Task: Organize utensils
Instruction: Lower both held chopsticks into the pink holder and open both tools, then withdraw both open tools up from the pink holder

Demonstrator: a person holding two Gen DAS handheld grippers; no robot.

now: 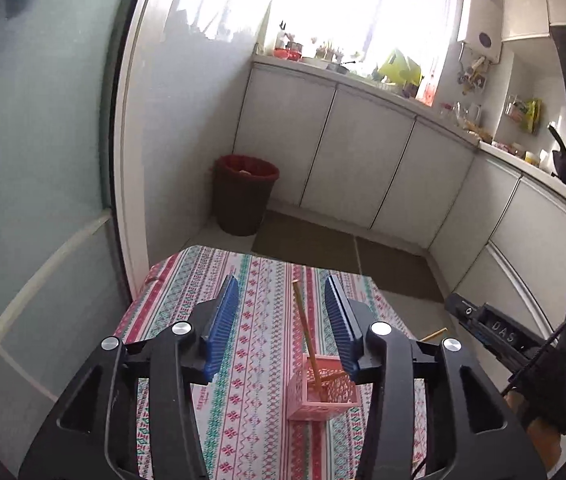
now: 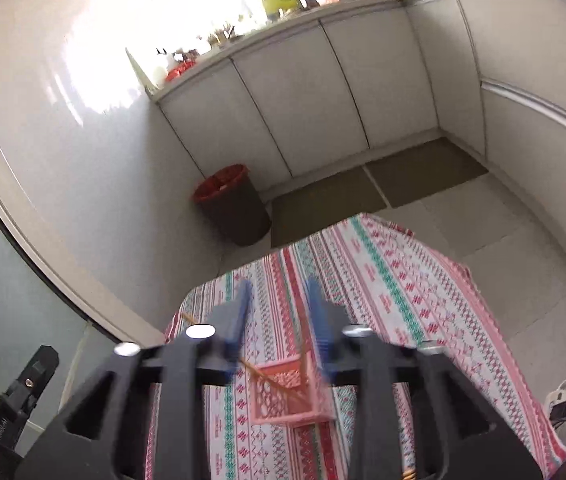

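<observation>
Kitchen cabinets are backing the striped surface (image 1: 259,312); both the left gripper (image 1: 282,320) and right gripper (image 2: 277,320) are hovering half-open, empty, above the pink basket (image 1: 323,396) holding chopsticks (image 1: 305,336); approach slowly, avoiding tipping it.

Landmark: I take the pink perforated plastic basket (image 1: 325,394) as my reference; it stands on the striped patterned tablecloth (image 1: 259,320).
In the basket: a thin wooden chopstick (image 1: 306,332) leans up out of it, tip tilted away from me.
Right of the basket: a second wooden stick (image 1: 434,334) pokes out past the table edge.
Behind the basket: beyond the table's far edge I see the dark floor mat (image 1: 307,246), then the white cabinet doors (image 1: 363,160).
Behind-left: the round dark waste bin (image 1: 243,196) sits on the floor by the wall.
</observation>
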